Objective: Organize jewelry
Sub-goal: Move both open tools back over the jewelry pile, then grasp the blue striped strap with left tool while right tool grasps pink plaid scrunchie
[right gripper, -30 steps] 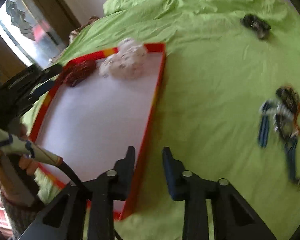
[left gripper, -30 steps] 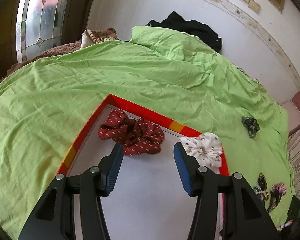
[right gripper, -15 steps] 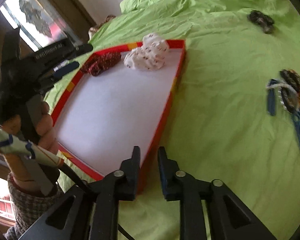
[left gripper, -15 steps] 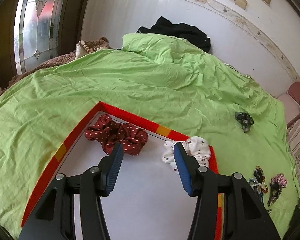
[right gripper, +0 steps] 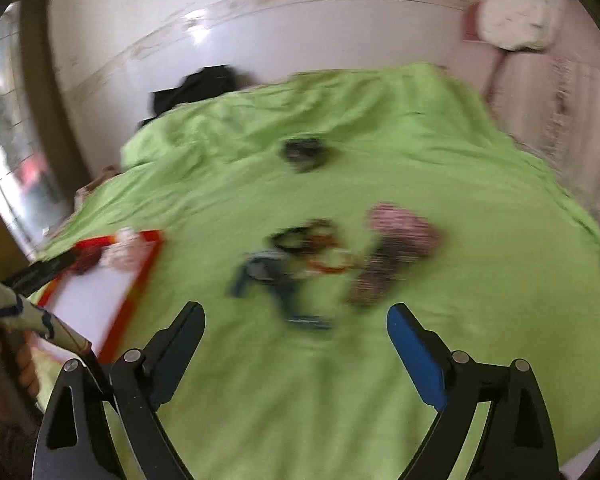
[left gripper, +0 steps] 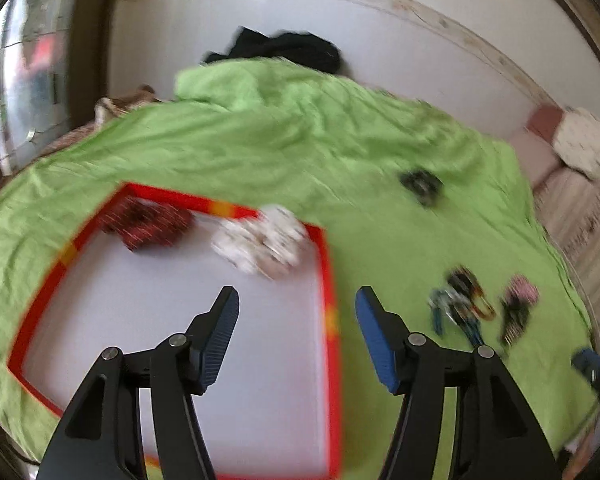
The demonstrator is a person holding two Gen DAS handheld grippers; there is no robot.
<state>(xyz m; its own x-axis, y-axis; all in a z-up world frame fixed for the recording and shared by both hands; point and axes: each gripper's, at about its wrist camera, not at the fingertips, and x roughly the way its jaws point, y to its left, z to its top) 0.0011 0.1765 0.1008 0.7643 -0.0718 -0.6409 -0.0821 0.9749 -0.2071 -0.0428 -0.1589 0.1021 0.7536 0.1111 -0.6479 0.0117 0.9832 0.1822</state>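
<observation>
A red-rimmed white tray (left gripper: 327, 280) lies on the green bedsheet and holds a dark red dotted scrunchie (left gripper: 146, 226) and a white scrunchie (left gripper: 266, 240) at its far edge. My left gripper (left gripper: 296, 308) is open and empty above the tray's right rim. My right gripper (right gripper: 296, 326) is open and empty above the sheet, just short of a blurred pile of blue and orange jewelry (right gripper: 288, 264) and a pink-and-dark piece (right gripper: 392, 248). The pile also shows in the left wrist view (left gripper: 460, 304). A dark scrunchie (right gripper: 304, 154) lies farther back.
The green sheet (right gripper: 380, 160) covers the bed up to a white wall. Black clothing (left gripper: 284, 50) lies at the bed's far edge. A pink cushion and white pillow (right gripper: 516, 16) sit at the right. The tray (right gripper: 140, 280) is left of my right gripper.
My right gripper has swung right from the tray's edge to the jewelry pile and opened wide. My left gripper has pulled back and shifted right over the tray's right rim.
</observation>
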